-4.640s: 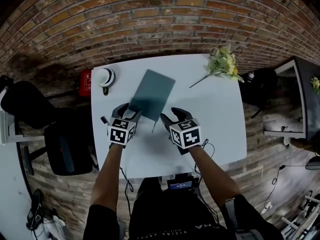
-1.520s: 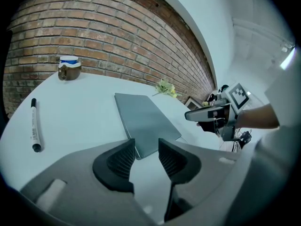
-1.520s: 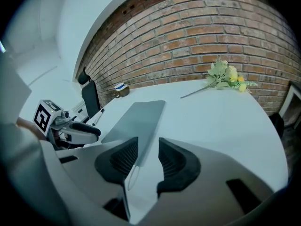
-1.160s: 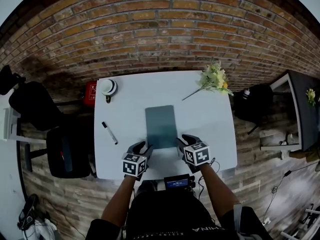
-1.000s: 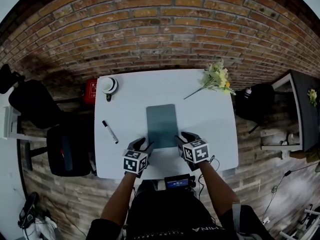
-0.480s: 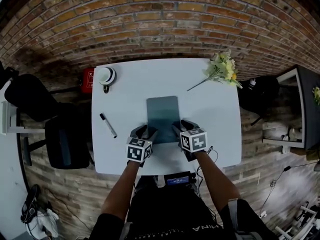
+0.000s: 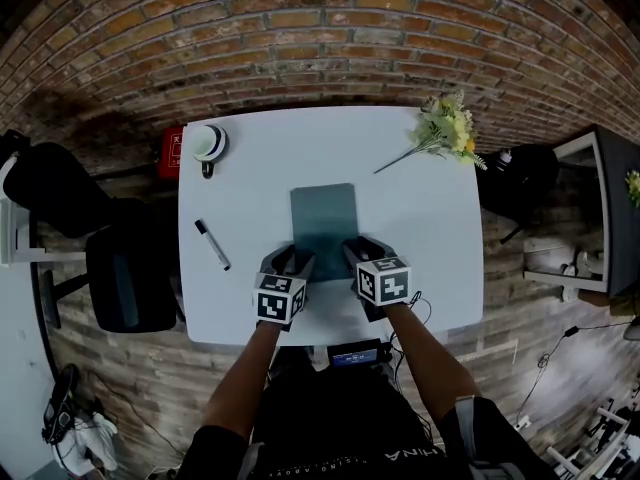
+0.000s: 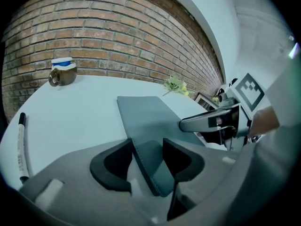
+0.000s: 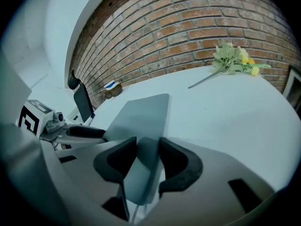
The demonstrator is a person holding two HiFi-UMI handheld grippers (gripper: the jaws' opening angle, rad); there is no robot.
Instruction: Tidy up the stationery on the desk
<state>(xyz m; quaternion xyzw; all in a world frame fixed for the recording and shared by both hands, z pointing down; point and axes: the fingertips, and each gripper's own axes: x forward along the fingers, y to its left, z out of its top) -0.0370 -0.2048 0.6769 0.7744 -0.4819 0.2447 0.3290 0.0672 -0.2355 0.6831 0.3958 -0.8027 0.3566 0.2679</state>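
Fingers: left gripper just widened, right gripper just narrowed; I read both apart, astride the 6 o'clock corners of the notebook, releasing it squared on the counter.

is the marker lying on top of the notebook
No, the marker lies on the bare white desk left of the notebook, apart from it.
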